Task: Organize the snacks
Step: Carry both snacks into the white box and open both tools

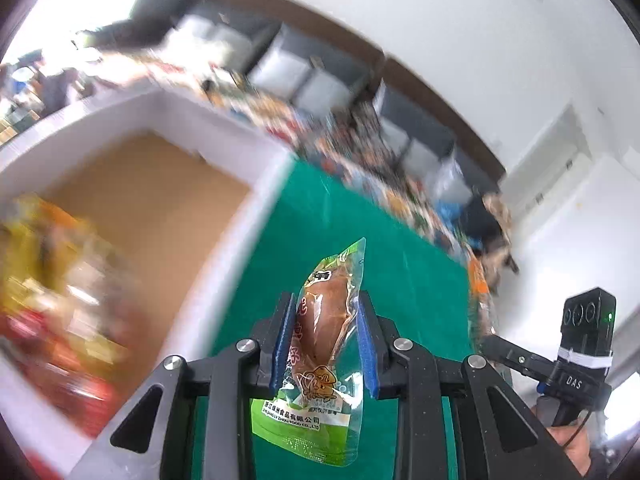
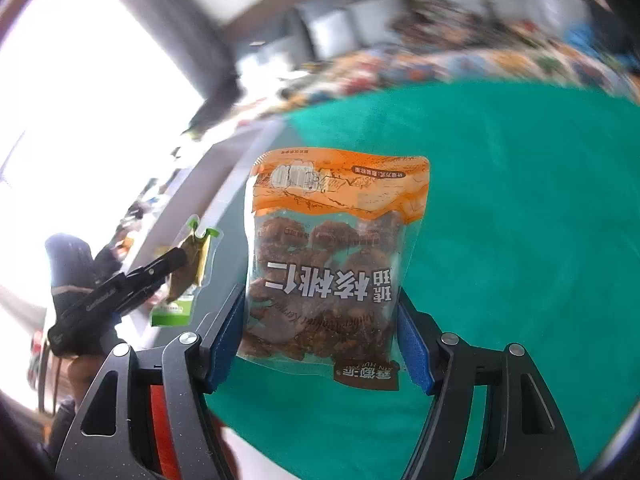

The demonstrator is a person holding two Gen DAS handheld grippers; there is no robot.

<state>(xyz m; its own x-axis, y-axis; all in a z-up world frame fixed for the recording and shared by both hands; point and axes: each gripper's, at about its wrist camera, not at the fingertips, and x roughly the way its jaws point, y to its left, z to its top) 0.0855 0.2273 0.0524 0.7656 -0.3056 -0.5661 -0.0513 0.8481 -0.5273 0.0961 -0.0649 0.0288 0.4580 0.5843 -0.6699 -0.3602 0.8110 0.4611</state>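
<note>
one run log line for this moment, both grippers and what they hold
left gripper: shut on green meat pouch | right gripper: shut on orange walnut bag | both above green cloth | white box: at left

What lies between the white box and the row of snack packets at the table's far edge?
In the left wrist view, only bare green cloth lies between the white box and the snack row.

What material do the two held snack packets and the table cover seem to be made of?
Green-edged packet: glossy clear plastic film; it shines and shows the brown food inside.
Orange-topped bag: similar plastic, printed top with a clear window showing brown pieces.
Green table cover: probably matte cloth or felt; it shows no glare.
</note>
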